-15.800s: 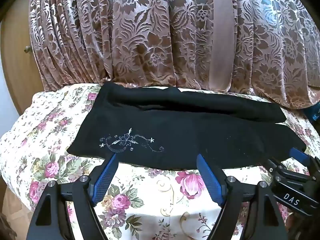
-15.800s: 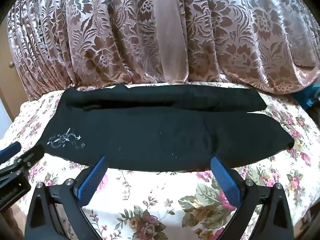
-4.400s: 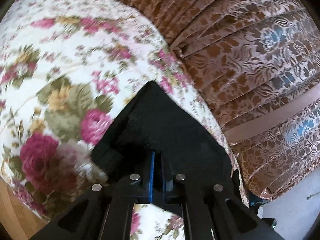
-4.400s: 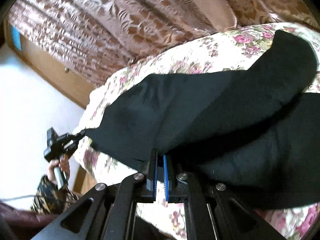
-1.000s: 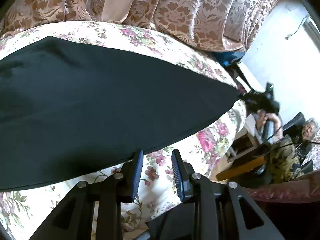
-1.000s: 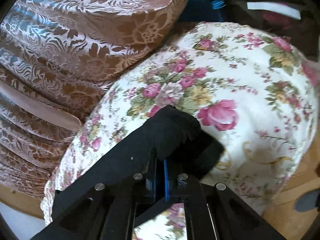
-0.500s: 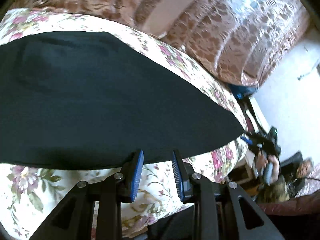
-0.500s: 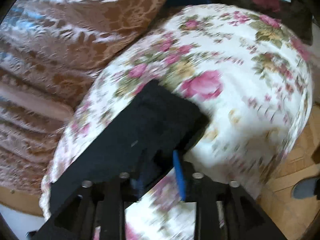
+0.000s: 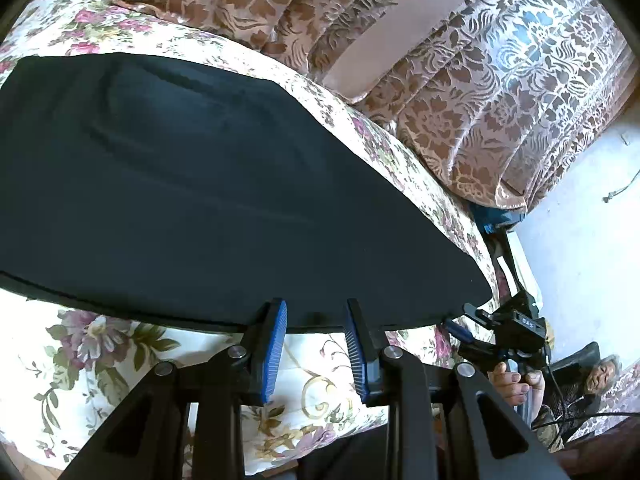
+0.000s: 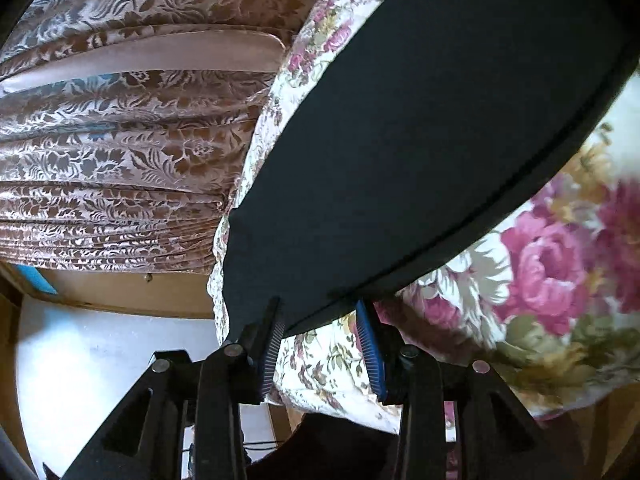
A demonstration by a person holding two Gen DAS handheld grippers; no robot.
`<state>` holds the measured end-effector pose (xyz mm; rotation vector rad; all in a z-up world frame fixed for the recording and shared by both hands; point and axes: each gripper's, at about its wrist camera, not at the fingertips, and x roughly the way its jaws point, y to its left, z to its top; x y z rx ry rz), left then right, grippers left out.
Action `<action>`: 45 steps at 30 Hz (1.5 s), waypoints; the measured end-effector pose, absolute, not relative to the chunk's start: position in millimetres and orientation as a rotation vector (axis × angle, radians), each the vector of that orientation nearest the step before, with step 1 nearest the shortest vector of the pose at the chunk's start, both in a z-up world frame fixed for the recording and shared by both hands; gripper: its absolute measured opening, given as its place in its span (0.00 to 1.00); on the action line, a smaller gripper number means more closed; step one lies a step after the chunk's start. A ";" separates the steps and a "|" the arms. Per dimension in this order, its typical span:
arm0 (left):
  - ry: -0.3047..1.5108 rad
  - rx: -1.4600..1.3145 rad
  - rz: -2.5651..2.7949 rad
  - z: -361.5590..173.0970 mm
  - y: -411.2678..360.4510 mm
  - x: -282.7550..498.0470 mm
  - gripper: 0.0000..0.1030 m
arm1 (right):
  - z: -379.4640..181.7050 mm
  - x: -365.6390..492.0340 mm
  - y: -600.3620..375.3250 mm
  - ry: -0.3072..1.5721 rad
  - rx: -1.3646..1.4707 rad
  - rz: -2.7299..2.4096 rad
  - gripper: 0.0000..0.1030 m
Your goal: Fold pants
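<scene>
The black pants (image 9: 192, 184) lie flat on the flowered cloth (image 9: 80, 360), folded lengthwise with one leg on the other. My left gripper (image 9: 314, 340) is open and empty, its blue fingers just short of the pants' near edge. In the left wrist view my right gripper (image 9: 460, 328) sits at the pants' far right end. In the right wrist view the pants (image 10: 420, 140) stretch away and my right gripper (image 10: 322, 334) is open at their near corner, holding nothing.
A brown patterned curtain (image 9: 460, 80) hangs right behind the table, also in the right wrist view (image 10: 120, 140). A wooden door (image 10: 120, 292) stands at the table's left end. A seated person (image 9: 596, 376) is at the right, beyond the table edge.
My right gripper has opened and let go of the leg end, then swung to look along the pants. My left gripper stays open and has shifted slightly along the near edge.
</scene>
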<state>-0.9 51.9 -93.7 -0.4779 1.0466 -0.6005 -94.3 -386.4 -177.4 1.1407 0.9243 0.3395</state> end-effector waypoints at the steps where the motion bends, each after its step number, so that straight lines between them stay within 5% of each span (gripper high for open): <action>1: 1.043 -0.483 -0.599 -94.0 53.4 -1.3 0.28 | -180.5 -92.5 -385.0 0.928 1.148 0.335 0.37; 6: 1.044 -0.498 -0.585 -96.3 55.8 -2.2 0.28 | -185.4 -79.5 -383.6 0.929 1.158 0.313 0.35; 11: 1.046 -0.490 -0.578 -94.9 55.0 -2.4 0.28 | -182.5 -75.7 -379.8 0.940 1.110 0.286 0.19; 26: 1.040 -0.487 -0.569 -94.4 56.8 -6.6 0.28 | -179.4 -79.3 -386.8 0.907 1.118 0.281 0.20; 29: 1.040 -0.480 -0.555 -94.3 59.2 -8.1 0.28 | -180.3 -72.1 -380.3 0.923 1.084 0.260 0.08; 32: 1.024 -0.480 -0.546 -91.6 66.9 -10.6 0.28 | -170.6 -73.1 -374.5 0.916 1.023 0.263 0.06; 45: 0.934 -0.704 -0.257 -99.1 188.0 -27.1 0.30 | -168.5 -71.6 -363.5 1.021 0.780 0.216 0.06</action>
